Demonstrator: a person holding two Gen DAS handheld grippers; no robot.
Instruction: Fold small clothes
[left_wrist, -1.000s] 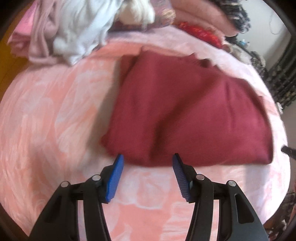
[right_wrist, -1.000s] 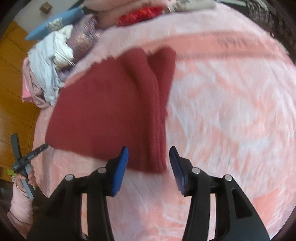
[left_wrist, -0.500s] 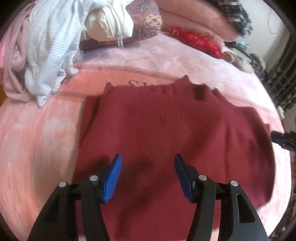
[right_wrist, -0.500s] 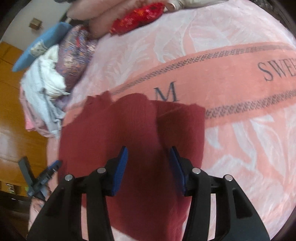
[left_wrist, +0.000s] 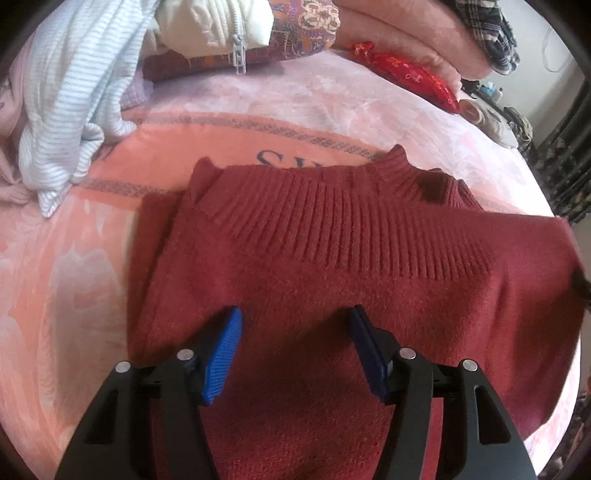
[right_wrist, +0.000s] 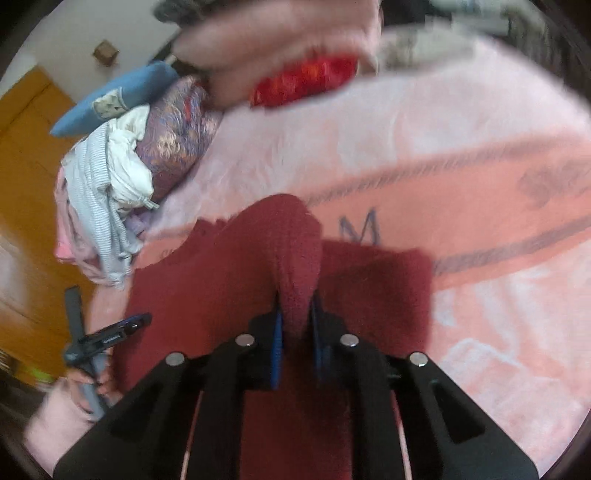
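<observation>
My right gripper (right_wrist: 295, 332) is closing on a raised ridge of the red sweater (right_wrist: 229, 280); the knit is pinched up between its blue pads, though the picture is blurred and I cannot tell how firm the hold is. My left gripper (left_wrist: 295, 332) hangs over the body of the same sweater (left_wrist: 332, 258) with its jaws wide and opening a little more, nothing between them, the pads apart from the cloth as far as I can see.

The sweater lies flat on the pink blanket (left_wrist: 74, 277) of the bed, its ribbed hem away from me and one side already turned in. Beyond it, near the blanket's far left edge, sits a heap of unfolded clothes (left_wrist: 81, 92), with a red cushion (left_wrist: 410, 77) to the far right.

I judge this is the start of another fold. Next, my left gripper needs to take its own pinch of knit level with the right one, so both lift and carry the cloth over evenly.
</observation>
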